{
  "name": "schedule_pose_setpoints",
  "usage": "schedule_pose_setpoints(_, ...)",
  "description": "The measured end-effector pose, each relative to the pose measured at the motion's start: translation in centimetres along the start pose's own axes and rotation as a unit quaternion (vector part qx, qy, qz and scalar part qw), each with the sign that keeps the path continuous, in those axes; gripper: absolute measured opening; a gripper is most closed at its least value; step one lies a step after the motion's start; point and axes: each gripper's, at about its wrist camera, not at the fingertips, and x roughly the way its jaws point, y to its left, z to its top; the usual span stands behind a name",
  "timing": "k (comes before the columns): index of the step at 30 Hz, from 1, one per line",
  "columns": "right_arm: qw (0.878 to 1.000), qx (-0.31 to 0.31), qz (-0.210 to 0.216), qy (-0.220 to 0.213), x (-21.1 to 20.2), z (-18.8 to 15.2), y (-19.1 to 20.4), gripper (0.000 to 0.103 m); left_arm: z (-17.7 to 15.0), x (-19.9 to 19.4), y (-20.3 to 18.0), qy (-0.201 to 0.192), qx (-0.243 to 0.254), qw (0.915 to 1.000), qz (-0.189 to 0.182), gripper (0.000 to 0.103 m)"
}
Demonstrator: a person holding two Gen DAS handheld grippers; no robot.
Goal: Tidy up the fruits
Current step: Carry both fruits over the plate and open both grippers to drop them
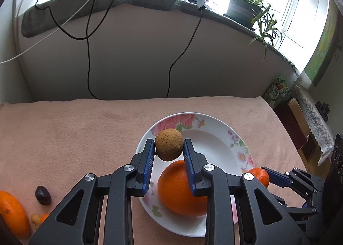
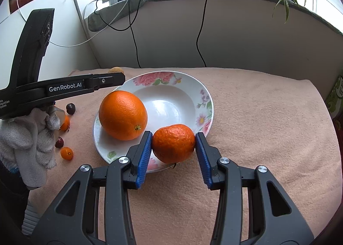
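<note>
Left gripper [image 1: 169, 148]: clamped on a brown round fruit [image 1: 169, 144], both blue pads pressing its sides; fruit hangs above the plate's 9 o'clock rim.
Right gripper [image 2: 174, 144]: clamped on a tangerine [image 2: 174, 143] over the plate's 5 o'clock rim; its stem end points down toward the camera.
Plate [image 2: 203, 99]: floral, on the pink cloth [image 2: 268, 127].
Large orange [image 2: 123, 115]: lying in the plate at 8 o'clock, navel facing 5 o'clock, long axis cannot be told.
Loose fruit: a dark cherry [image 2: 70, 108] and a small kumquat [image 2: 66, 153] lie on the cloth at 9 o'clock of the plate.
Gloved hand [image 2: 30, 138]: holds the left gripper's handle.
</note>
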Motion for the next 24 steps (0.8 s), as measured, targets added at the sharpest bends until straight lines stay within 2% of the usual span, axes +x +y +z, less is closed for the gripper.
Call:
schedule_pose_setpoints(6, 1.0, -0.004, 0.001, 0.002, 0.4, 0.1, 0.3, 0.043, 0.2, 0.1, -0.2, 0.002, 0.001, 1.0, -0.005, 0.027)
schedule_pose_setpoints(8, 1.0, -0.006, 0.001, 0.002, 0.5, 0.1, 0.5, 0.043, 0.3, 0.0, -0.2, 0.0, 0.001, 1.0, -0.006, 0.044)
schedule_pose_setpoints(11, 1.0, -0.008, -0.002, 0.002, 0.5, 0.1, 0.7, 0.044, 0.4, -0.2, -0.2, -0.003, -0.004, 1.0, -0.007, 0.054)
schedule_pose_setpoints(12, 1.0, -0.007, -0.004, 0.001, 0.5, 0.1, 0.7, 0.048, 0.5, -0.2, -0.1, -0.001, -0.006, 0.9999, -0.009, 0.057)
schedule_pose_setpoints(14, 1.0, -0.006, -0.008, -0.008, 0.1, 0.2, 0.6, 0.072, 0.5, -0.3, 0.0, -0.001, -0.008, 0.9999, -0.01, 0.059)
schedule_pose_setpoints(18, 1.0, -0.006, -0.009, -0.022, -0.6, 0.2, 0.7, 0.077, 0.6, -0.3, -0.1, -0.001, -0.008, 0.9999, -0.01, 0.064)
schedule_pose_setpoints(20, 1.0, -0.005, -0.008, -0.026, -0.9, 0.3, 0.7, 0.085, 0.5, -0.4, -0.2, 0.001, -0.007, 0.9999, -0.011, 0.067)
schedule_pose_setpoints(22, 0.999, -0.006, -0.007, -0.03, -1.1, 0.3, 0.8, 0.085, 0.4, -0.6, -0.5, 0.0, -0.003, 0.9999, -0.01, 0.074)
schedule_pose_setpoints(24, 1.0, -0.006, -0.007, -0.029, -1.1, 0.3, 1.0, 0.088, 0.4, -0.9, -0.8, -0.005, 0.003, 1.0, -0.006, 0.074)
